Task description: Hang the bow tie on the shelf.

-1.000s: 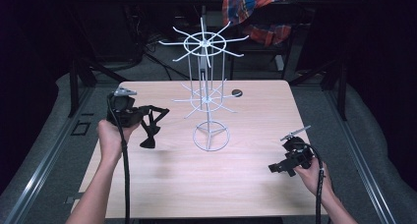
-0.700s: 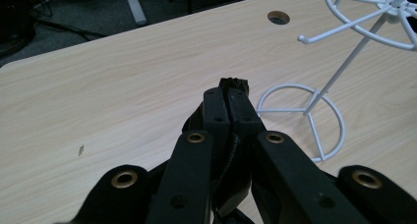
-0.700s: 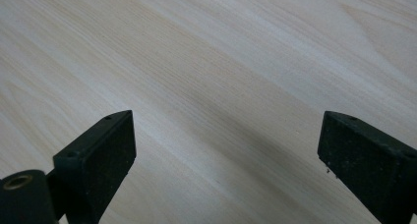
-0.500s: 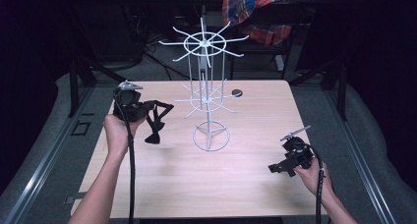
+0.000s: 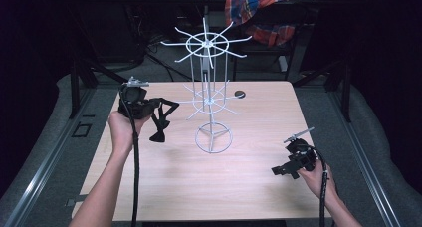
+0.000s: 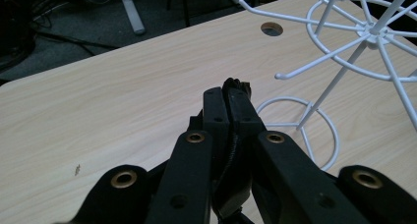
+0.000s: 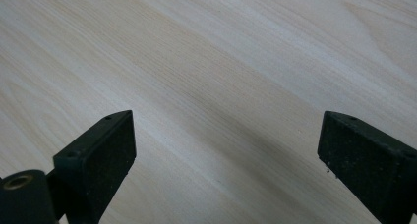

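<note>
My left gripper [image 5: 168, 106] hovers over the table's left side, shut on a black strap-like item [image 5: 159, 132] whose bow-shaped end dangles below it. In the left gripper view the jaws are pressed together at the left gripper [image 6: 227, 98], with the black item [image 6: 237, 84] poking out at the tips. A white wire rack [image 5: 209, 102] with hooked arms stands just right of it, and its base ring [image 6: 314, 130] lies beyond the jaws. My right gripper [image 5: 284, 169] sits low at the front right, open. Bare wood lies between the fingers [image 7: 103, 145] of the right gripper [image 7: 226, 140].
The wooden table [image 5: 259, 197] has a round cable hole [image 5: 240, 93] behind the rack. A checked cloth [image 5: 259, 13] hangs at the back, off the table. Dark floor and metal frame legs surround the table.
My left gripper has shifted a little to the right and farther from the person, toward the rack, still holding the black item. The right gripper has stayed put.
</note>
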A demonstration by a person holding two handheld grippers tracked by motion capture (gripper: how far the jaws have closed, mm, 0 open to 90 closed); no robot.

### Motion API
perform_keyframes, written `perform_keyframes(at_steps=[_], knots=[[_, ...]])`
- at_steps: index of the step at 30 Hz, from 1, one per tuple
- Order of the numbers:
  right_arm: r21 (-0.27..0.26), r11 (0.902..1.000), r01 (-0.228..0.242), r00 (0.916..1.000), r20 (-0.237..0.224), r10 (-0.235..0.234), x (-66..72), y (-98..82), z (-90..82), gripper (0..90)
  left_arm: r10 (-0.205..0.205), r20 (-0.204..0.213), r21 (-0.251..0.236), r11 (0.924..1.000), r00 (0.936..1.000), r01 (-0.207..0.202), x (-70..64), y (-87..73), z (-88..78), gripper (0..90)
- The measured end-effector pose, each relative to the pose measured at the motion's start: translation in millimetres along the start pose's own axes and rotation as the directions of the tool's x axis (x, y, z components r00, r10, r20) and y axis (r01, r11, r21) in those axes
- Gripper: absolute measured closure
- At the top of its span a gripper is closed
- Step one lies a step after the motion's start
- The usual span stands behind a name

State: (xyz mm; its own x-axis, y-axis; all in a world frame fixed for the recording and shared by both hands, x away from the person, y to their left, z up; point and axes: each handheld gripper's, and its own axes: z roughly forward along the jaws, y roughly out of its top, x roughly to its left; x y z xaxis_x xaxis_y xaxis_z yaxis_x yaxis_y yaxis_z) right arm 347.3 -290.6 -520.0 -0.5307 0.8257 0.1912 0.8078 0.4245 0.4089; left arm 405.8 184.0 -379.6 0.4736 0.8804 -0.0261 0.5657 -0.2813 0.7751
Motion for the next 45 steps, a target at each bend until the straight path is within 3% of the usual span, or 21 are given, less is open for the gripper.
perform_keyframes(at_steps=[8, 17, 21, 33, 37, 43, 45], knots=[[0.015, 0.9998, 0.012, 0.9999, -0.006, -0.012, -0.8, 0.6, -0.9, 7.2, 0.009, 0.003, -0.014, 0.9999, 1.0, -0.009, -5.4, 6.2, 0.6, 88.1], [-0.004, 1.0, -0.005, 0.9999, -0.01, 0.005, 0.4, -0.2, 0.4, 7.2, 0.017, 0.009, -0.025, 0.9995, 0.9998, -0.017, -10.1, 13.3, -0.3, 88.1], [0.037, 0.999, 0.026, 0.9996, -0.009, -0.026, -1.6, 1.1, -1.3, 7.2, 0.028, 0.015, -0.028, 0.9992, 0.9995, -0.027, -13.7, 15.9, 0.1, 88.1], [0.047, 0.9983, 0.034, 0.9994, -0.009, -0.034, -2.1, 1.1, -0.9, 7.2, 0.064, 0.04, -0.026, 0.9977, 0.9971, -0.063, -25.1, 16.6, -7.2, 88.0], [0.02, 0.9997, 0.013, 0.9999, -0.007, -0.012, -0.6, 0.3, 0.1, 7.2, 0.081, 0.051, -0.006, 0.9967, 0.9954, -0.081, -27.3, 13.4, -7.3, 87.7], [0.033, 0.9992, 0.023, 0.9996, -0.019, -0.022, -0.6, 1.2, -0.8, 7.2, 0.085, 0.068, 0.02, 0.996, 0.9941, -0.087, -29.3, 7.4, 0.6, 87.4], [0.043, 0.9986, 0.032, 0.9995, -0.003, -0.032, -1.7, 1.0, -1.3, 7.2, 0.088, 0.077, 0.031, 0.9954, 0.9931, -0.091, -30.9, 5.6, 4.0, 87.5]])
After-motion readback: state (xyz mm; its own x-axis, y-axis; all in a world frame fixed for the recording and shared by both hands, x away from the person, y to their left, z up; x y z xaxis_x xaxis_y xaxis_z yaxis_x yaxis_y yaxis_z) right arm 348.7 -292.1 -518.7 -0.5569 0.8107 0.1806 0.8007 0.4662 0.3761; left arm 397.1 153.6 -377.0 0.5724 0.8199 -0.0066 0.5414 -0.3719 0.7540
